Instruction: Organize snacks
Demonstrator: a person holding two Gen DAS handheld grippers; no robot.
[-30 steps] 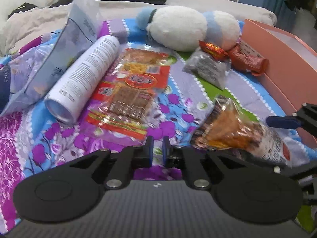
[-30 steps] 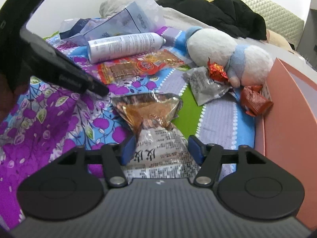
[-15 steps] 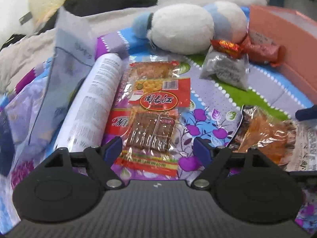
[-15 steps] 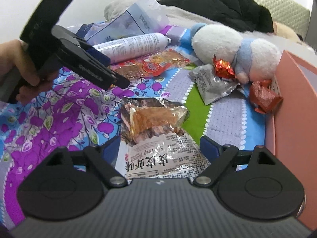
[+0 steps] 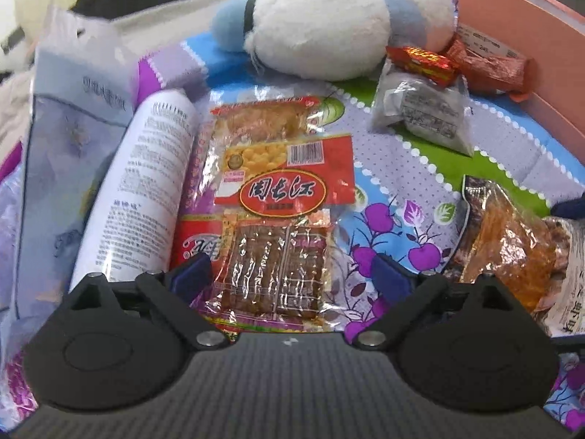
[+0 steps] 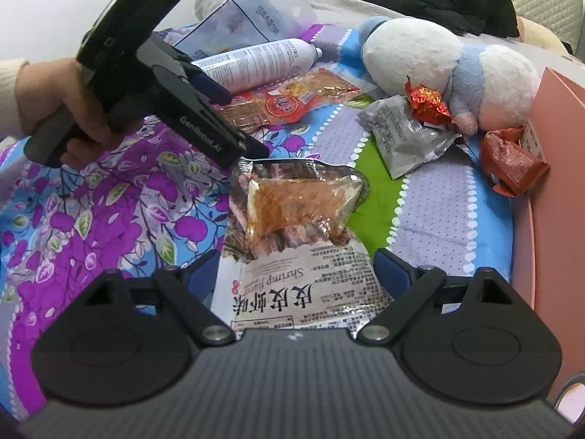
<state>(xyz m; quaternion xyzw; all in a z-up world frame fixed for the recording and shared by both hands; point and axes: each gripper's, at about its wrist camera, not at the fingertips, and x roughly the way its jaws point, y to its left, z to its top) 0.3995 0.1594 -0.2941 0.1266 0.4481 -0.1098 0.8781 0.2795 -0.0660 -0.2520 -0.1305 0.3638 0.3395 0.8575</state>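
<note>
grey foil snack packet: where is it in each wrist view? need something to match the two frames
Left wrist: the grey foil packet lies upper right, below the plush toy, with a red foil candy on its top edge.
Right wrist: the same packet lies right of centre, just left of the toy's foot, the red candy at its upper right corner.
Shared landmark: the white and blue plush toy, directly behind the packet in both views.

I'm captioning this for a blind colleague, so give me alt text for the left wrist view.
The left claw, its jaws opening, straddles the near end of a red snack packet lying on a floral bedspread. A white spray can lies left of it; a plush toy and a pink box are beyond.
</note>
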